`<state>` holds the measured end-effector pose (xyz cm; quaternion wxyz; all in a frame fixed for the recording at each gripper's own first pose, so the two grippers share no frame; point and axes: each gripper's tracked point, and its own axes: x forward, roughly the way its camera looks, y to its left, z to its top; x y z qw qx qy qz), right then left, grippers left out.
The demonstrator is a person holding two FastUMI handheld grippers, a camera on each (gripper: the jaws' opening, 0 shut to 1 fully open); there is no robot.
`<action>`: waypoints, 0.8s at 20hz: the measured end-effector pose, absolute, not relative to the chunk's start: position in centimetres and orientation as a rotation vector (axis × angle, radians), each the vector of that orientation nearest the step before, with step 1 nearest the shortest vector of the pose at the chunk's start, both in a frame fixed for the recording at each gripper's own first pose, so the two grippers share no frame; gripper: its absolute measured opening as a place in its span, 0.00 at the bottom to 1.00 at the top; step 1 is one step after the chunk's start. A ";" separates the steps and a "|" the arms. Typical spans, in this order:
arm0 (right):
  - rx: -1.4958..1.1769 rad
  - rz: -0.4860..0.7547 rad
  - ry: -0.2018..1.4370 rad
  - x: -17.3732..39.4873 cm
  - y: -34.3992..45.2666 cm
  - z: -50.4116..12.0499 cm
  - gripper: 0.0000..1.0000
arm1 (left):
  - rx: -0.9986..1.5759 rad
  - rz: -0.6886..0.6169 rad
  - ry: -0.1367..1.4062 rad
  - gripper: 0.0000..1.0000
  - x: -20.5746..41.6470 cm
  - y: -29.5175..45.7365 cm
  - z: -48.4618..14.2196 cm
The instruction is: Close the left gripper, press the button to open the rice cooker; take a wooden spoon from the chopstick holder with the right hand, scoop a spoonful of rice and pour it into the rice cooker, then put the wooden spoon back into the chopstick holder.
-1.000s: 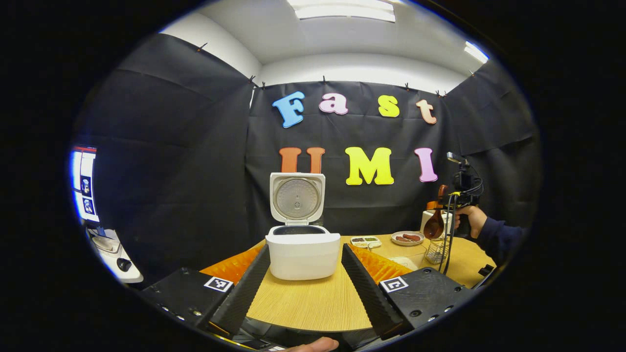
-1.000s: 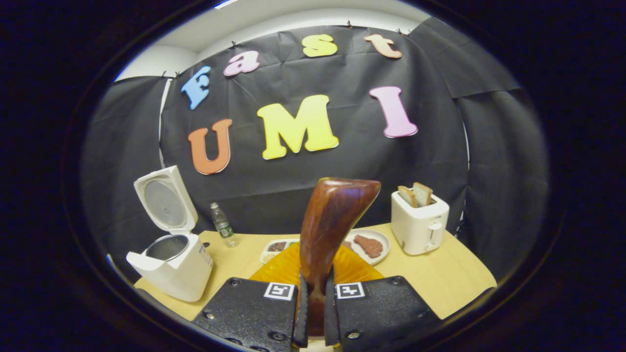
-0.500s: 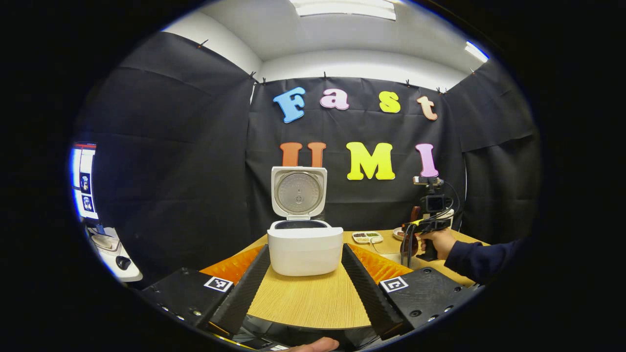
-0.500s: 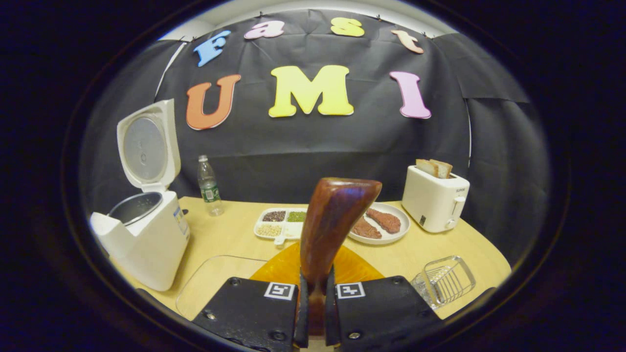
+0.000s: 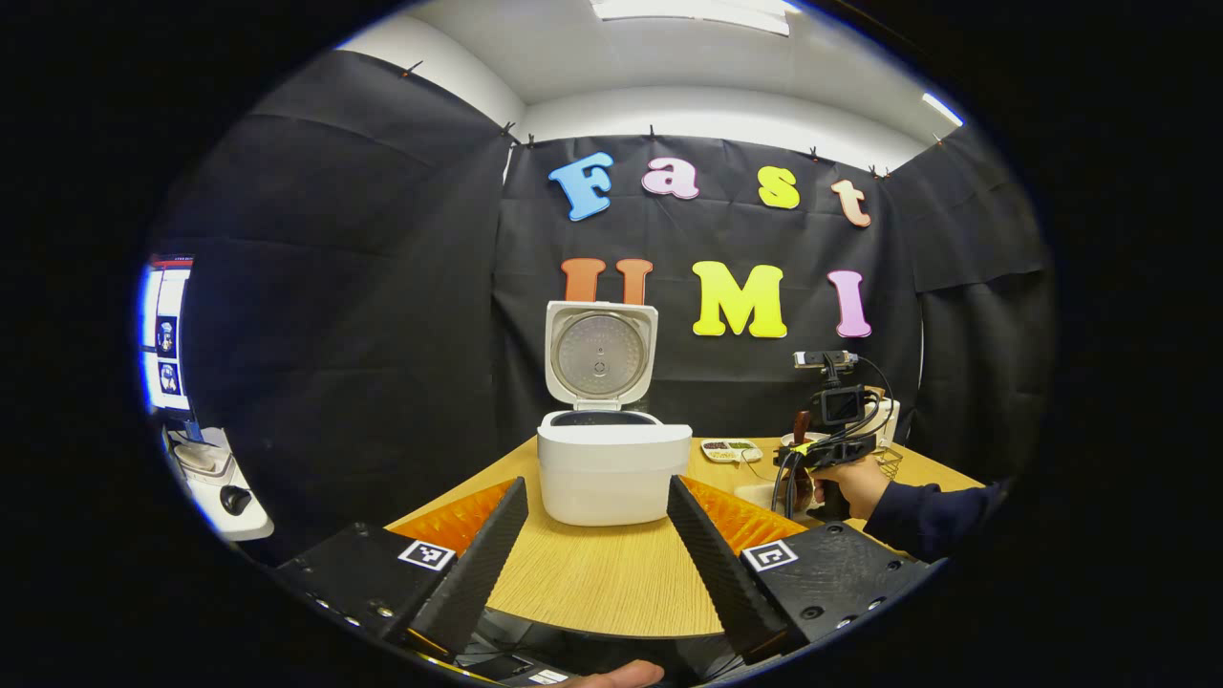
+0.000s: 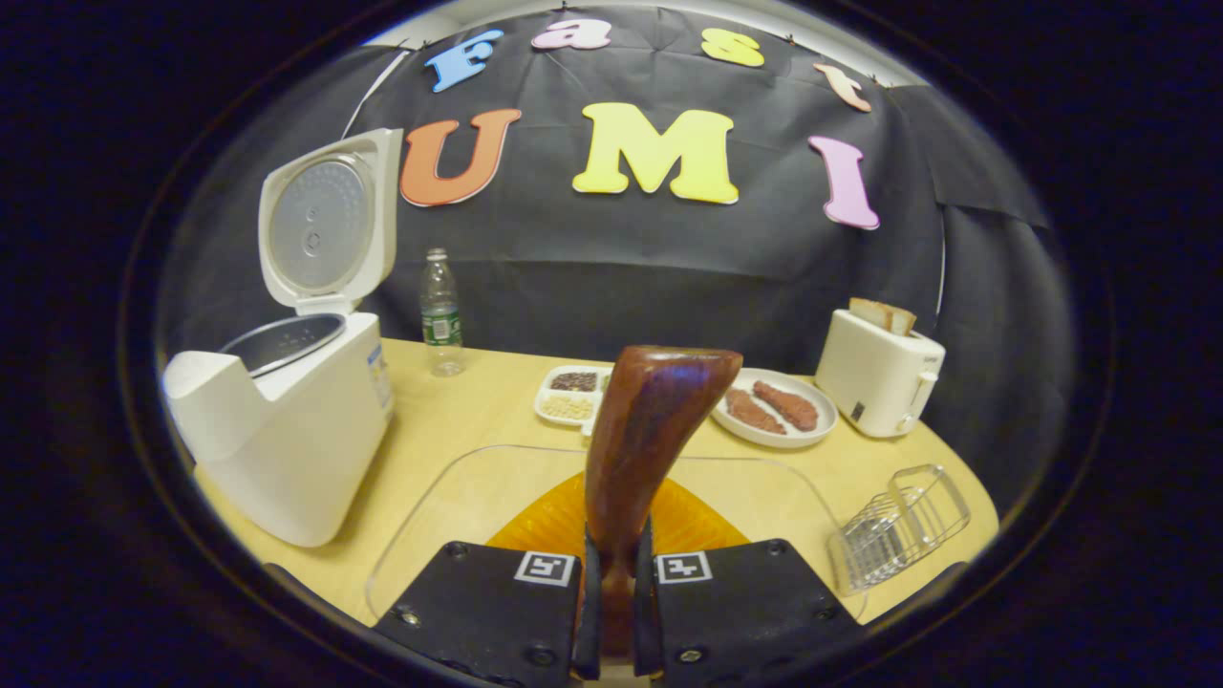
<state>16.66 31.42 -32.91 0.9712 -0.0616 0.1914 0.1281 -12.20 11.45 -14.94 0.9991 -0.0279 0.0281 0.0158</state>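
The white rice cooker [image 5: 613,468] stands on the wooden table [image 5: 592,573] with its lid up, and my left gripper [image 5: 597,489] is open in front of it, short of touching it. In the right gripper view the rice cooker [image 6: 287,430] is at the left, its metal pot visible. My right gripper [image 6: 611,549] is shut on the handle of the dark wooden spoon [image 6: 654,420], which points up and forward. Under the spoon lies a clear bowl [image 6: 459,506]; I cannot make out its contents. The wire chopstick holder [image 6: 898,526] sits at the right. A hand holds the right gripper [image 5: 826,444].
At the back of the table stand a water bottle [image 6: 440,311], a divided tray of grains [image 6: 573,392], a plate with meat [image 6: 776,409] and a white toaster with bread [image 6: 884,373]. The table's near edge runs just under my left fingers.
The right gripper has come down and moved left with the spoon, from near the chopstick holder to over the clear bowl. The left gripper stays open and has hardly moved.
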 end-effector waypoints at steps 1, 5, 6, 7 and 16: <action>-0.112 0.286 0.393 15.9 32.3 -32.8 0.18 | -0.059 0.035 0.058 0.94 -12.3 11.6 -15.0; 0.016 0.401 0.458 14.8 34.8 -33.3 0.18 | -0.060 0.021 0.059 0.94 -12.7 11.4 -15.0; 0.078 0.425 0.494 14.8 34.9 -33.6 0.18 | -0.054 0.011 0.058 0.94 -12.7 11.3 -15.0; 0.119 0.426 0.530 15.1 34.3 -33.9 0.18 | -0.050 0.012 0.060 0.94 -12.6 11.3 -15.0; 0.538 0.414 0.661 16.1 32.2 -32.4 0.18 | -0.024 0.028 0.084 0.94 -12.0 11.1 -15.3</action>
